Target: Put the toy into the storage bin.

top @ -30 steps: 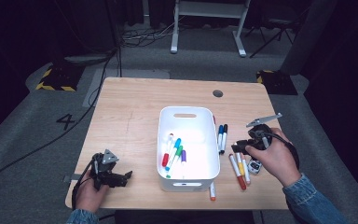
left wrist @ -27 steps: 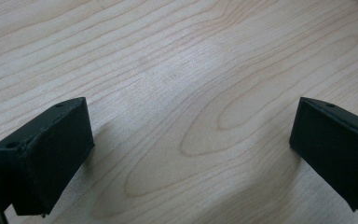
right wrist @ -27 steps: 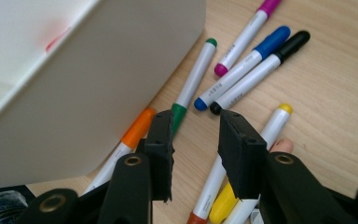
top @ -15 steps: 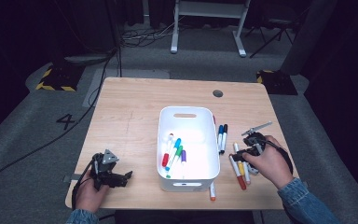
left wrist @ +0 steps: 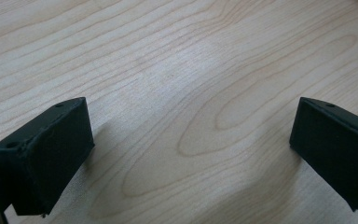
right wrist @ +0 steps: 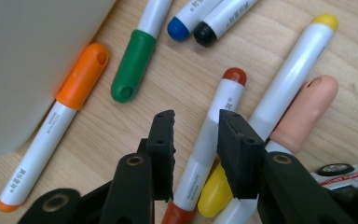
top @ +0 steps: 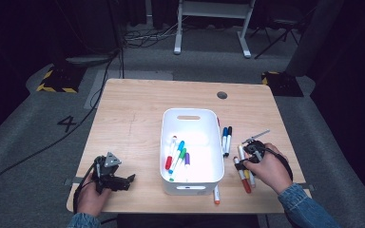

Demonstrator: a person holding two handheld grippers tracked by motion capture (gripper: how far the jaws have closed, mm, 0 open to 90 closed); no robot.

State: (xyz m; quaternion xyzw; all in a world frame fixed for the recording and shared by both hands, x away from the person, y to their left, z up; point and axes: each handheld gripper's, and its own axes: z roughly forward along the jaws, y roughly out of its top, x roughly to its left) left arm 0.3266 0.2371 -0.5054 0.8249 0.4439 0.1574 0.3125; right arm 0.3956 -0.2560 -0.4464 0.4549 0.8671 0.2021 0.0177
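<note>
So the right hand-held gripper is down over the loose markers on the bench, jaws narrowed around the red-capped marker, which lies flat on the wood between them. I can't tell for sure if the pads are already pressing on it or just bracketing it, but it looks lined up along the barrel for a clean pick. My guess is it's headed for the white bin in the middle, which already has a handful of markers in it. Others lie around: an orange-capped marker right against the bin wall, a green-capped one, and a yellow marker just beside the red one. The left hand-held gripper sits spread wide over bare wood with nothing between the jaws, parked out of the way. The bench is pale wood grain with a cable hole near the far edge, on grey carpet in a dark room.
</note>
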